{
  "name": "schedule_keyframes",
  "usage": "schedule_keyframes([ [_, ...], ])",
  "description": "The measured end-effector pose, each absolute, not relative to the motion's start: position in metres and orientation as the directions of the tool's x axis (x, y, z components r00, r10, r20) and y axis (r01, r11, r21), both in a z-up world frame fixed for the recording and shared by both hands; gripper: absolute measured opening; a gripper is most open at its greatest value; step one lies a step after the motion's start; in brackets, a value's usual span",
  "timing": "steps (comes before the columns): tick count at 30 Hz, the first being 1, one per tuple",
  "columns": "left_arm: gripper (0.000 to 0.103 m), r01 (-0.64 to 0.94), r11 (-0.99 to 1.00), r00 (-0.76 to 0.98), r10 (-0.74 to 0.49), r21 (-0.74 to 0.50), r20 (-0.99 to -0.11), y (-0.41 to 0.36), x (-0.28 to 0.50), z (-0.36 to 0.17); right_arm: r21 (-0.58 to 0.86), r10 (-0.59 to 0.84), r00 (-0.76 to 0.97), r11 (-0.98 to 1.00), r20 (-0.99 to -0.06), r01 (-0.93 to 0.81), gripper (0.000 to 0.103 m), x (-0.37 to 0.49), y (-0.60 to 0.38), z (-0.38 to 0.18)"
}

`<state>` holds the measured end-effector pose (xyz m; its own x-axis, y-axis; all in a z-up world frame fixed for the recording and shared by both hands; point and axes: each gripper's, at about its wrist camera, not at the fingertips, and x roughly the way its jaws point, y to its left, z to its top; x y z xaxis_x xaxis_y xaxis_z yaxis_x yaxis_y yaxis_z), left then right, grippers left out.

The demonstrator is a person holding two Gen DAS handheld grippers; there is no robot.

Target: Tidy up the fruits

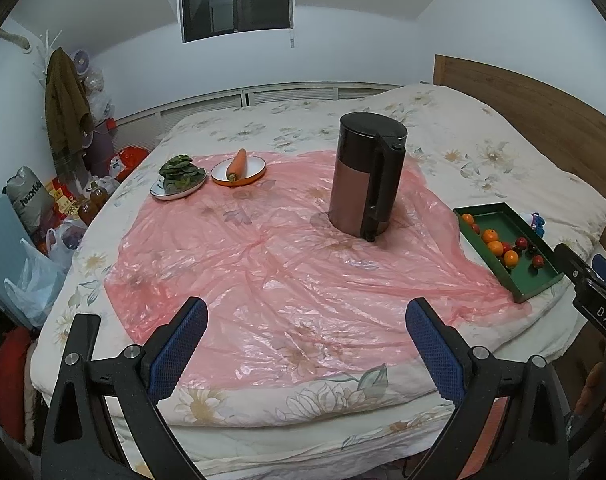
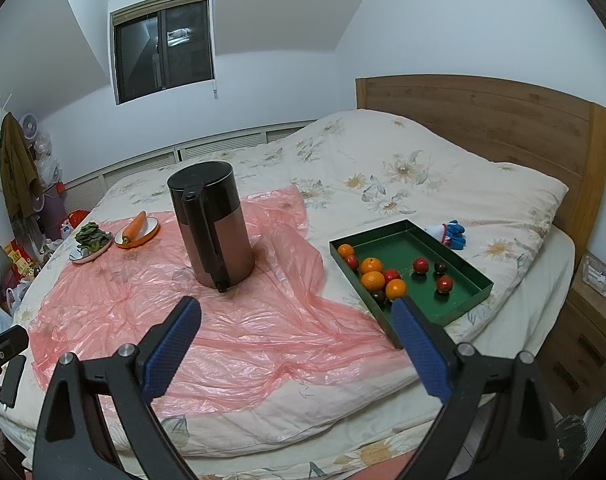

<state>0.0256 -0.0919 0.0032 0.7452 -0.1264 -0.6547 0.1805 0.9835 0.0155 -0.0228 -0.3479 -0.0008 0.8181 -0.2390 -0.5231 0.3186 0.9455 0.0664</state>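
A green tray (image 2: 469, 270) lies on the bed at the right and holds several oranges (image 2: 373, 280) and several small red and dark fruits (image 2: 421, 265); it also shows in the left wrist view (image 1: 541, 286). My right gripper (image 2: 297, 314) is open and empty, above the near edge of the bed, its right finger close to the tray's near corner. My left gripper (image 1: 307, 314) is open and empty above the pink plastic sheet (image 1: 263, 256), well left of the tray.
A brown jug with a black handle (image 2: 213, 226) stands mid-sheet. At the far left are a plate of greens (image 2: 90, 242) and an orange-rimmed plate with a carrot (image 2: 137, 230). A blue-and-white glove (image 2: 451, 234) lies behind the tray. A wooden headboard (image 2: 483, 116) is on the right.
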Motion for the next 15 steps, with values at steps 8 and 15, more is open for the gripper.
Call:
schedule_keyframes([
  [8, 0.097, 0.173, 0.985, 0.739, -0.124, 0.009, -0.662, -0.0917, 0.0284, 0.0015, 0.066, -0.238, 0.818, 0.946, -0.524, 0.318, 0.103, -0.0227, -0.3474, -0.0010],
  [15, 0.097, 0.173, 0.985, 0.737, -0.122, 0.011, -0.665, -0.0923, 0.0292, 0.0007, 0.064, -0.234, 0.818, 0.948, -0.525, 0.312, 0.103, -0.0203, -0.3451, -0.0008],
])
